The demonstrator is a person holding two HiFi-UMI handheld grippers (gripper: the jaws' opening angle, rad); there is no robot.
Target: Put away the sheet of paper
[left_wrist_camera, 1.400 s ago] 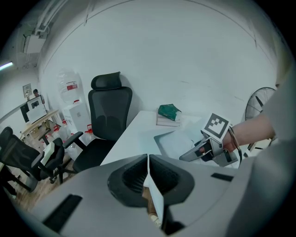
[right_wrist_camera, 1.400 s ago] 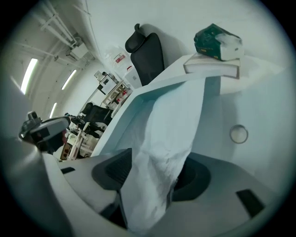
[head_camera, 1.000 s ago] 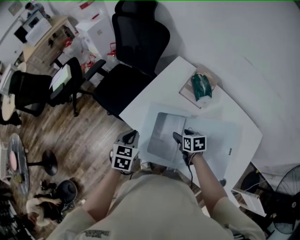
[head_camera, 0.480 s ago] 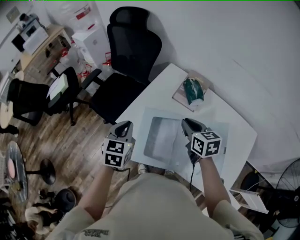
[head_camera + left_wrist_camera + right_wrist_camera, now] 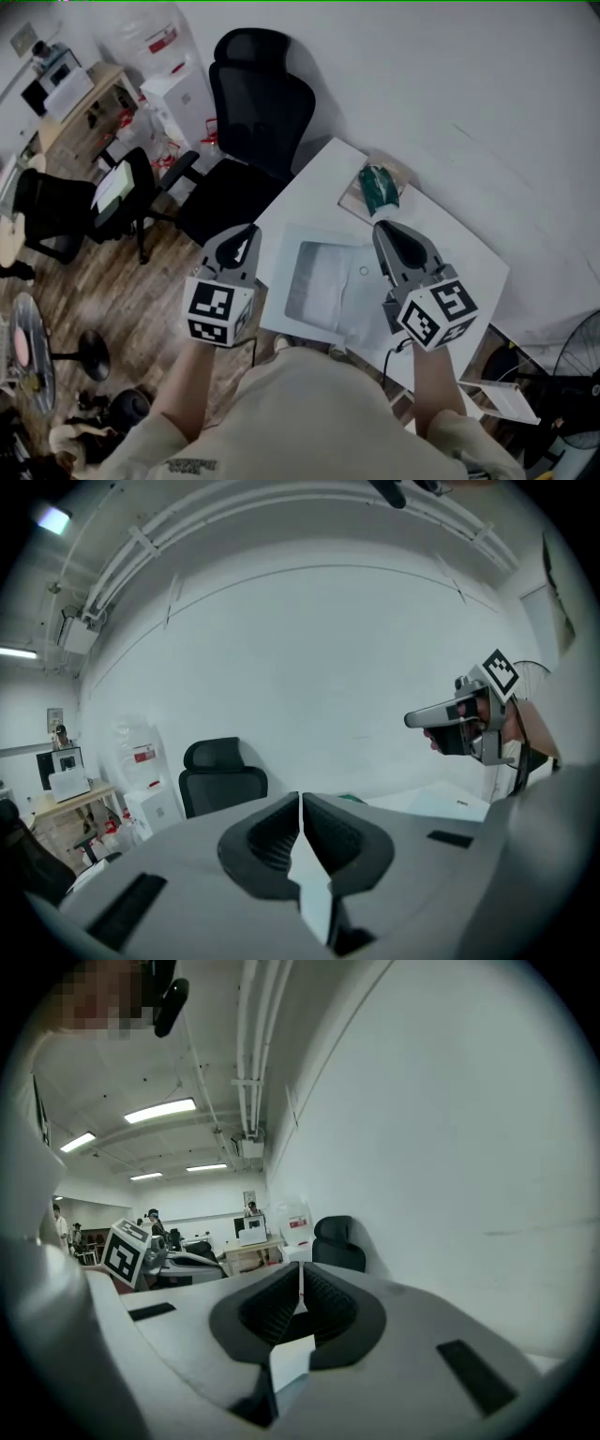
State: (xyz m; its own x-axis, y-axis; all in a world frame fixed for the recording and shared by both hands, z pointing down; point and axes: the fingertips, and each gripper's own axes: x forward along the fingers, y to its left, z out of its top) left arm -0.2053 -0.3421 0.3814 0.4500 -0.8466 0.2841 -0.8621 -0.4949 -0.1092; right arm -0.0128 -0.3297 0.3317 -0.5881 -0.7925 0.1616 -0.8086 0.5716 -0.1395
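Note:
The sheet of paper (image 5: 323,279) lies flat on a larger pale folder (image 5: 427,267) on the white table (image 5: 314,173); whether it is inside the folder or on top I cannot tell. Both grippers hang well above the table and point roughly level. My left gripper (image 5: 246,234) is over the table's left edge, shut and empty, its jaws meeting in the left gripper view (image 5: 300,803). My right gripper (image 5: 392,236) is above the folder's right half. Its jaws have just been closing and now stand shut with nothing between them (image 5: 300,1283).
A green packet (image 5: 378,186) rests on a brown pad at the table's far corner. A black office chair (image 5: 255,103) stands beyond the table's left side. More chairs and a desk (image 5: 75,103) stand on the wooden floor at left. A fan (image 5: 577,375) is at lower right.
Both grippers have risen from table height to well above it. The right gripper's jaws, open at the sheet a second ago, have shut empty. The sheet stays on the table.

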